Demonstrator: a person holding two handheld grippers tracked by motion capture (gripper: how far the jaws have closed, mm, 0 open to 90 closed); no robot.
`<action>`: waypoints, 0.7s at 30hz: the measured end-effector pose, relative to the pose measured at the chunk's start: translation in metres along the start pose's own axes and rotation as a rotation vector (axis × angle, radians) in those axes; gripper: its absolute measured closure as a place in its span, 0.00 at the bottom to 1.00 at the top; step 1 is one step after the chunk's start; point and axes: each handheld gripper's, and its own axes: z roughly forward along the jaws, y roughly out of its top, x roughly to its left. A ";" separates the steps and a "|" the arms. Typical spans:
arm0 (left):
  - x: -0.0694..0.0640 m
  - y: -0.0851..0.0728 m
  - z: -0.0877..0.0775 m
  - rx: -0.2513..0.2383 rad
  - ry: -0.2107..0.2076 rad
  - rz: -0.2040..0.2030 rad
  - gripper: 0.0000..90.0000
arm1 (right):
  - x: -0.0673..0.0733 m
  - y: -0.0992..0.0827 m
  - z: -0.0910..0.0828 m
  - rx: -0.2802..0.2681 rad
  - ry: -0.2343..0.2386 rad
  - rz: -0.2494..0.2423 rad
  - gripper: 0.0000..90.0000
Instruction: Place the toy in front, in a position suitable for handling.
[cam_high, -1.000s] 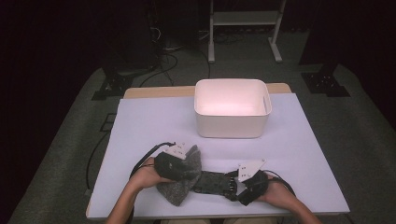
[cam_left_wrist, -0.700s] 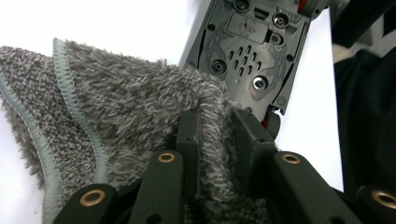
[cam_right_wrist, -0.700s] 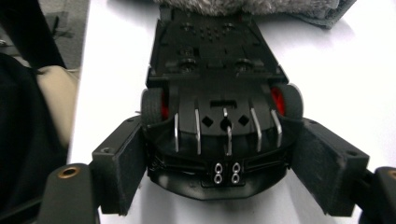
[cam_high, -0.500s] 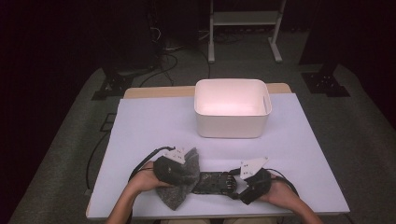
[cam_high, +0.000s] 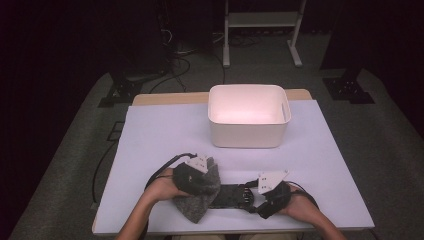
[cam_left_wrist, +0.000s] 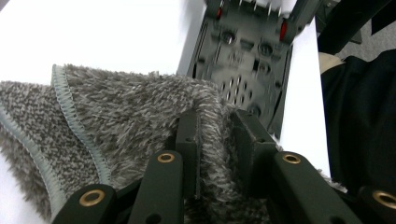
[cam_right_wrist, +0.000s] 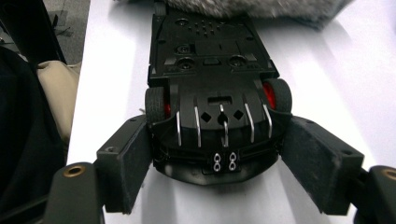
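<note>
A black toy car (cam_high: 232, 196) lies upside down near the table's front edge, its underside facing up (cam_right_wrist: 212, 70). My right gripper (cam_high: 253, 198) clamps the car's rear end, a pad pressed against each side by the wheels (cam_right_wrist: 219, 142). My left gripper (cam_high: 206, 186) is shut on a fold of a grey fluffy cloth (cam_high: 200, 202) that lies over the car's other end. In the left gripper view the jaws (cam_left_wrist: 215, 126) pinch the cloth (cam_left_wrist: 116, 112), and the car's underside (cam_left_wrist: 247, 56) stretches away beyond it.
A white plastic bin (cam_high: 248, 137) stands at the back middle of the white table (cam_high: 160, 135). The person's forearms come in from the front edge. Cables trail from both grippers. Dark floor and a stand lie beyond the table.
My left gripper has shifted a little with the cloth over the car's end, and the cloth now bunches nearer the front edge. My right gripper has kept still on the car.
</note>
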 end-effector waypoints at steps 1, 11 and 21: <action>0.000 0.005 0.003 0.002 -0.007 0.011 0.81 | 0.000 0.000 0.000 0.000 -0.002 0.000 0.27; -0.005 0.041 0.027 0.025 -0.039 0.087 0.80 | 0.003 0.003 0.006 0.008 -0.002 -0.032 0.27; -0.004 0.030 0.021 0.023 -0.039 0.049 0.80 | -0.001 0.001 0.005 -0.008 0.016 0.050 0.25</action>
